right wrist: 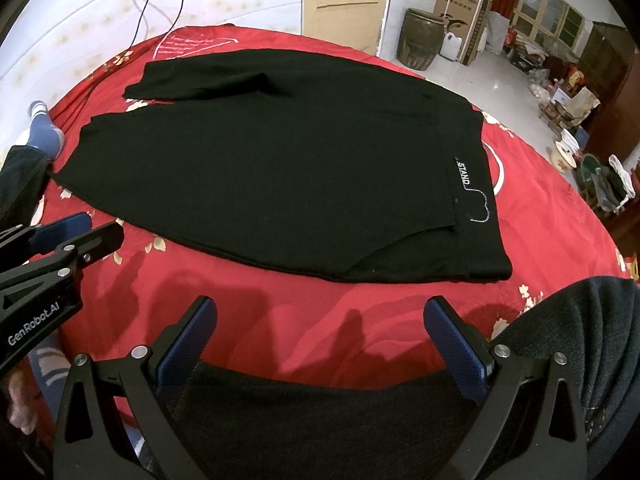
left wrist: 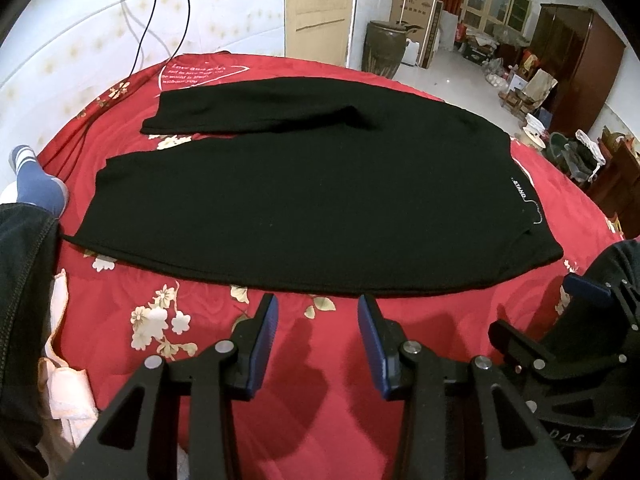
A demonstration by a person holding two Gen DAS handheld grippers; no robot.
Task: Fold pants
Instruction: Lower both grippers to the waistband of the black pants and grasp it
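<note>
Black pants lie flat on the red floral bedspread, waistband with a white "STAND" label to the right, two legs running left, the far leg split off. They also show in the right wrist view, label at right. My left gripper is open and empty, just short of the near hem. My right gripper is wide open and empty, over the bedspread near the waist corner. The right gripper shows in the left wrist view; the left gripper shows in the right wrist view.
A blue sock foot rests at the bed's left edge. Black cables hang over the far white wall. A dark jar, cardboard boxes and wooden cabinets stand beyond the bed. Dark clothing is at my right.
</note>
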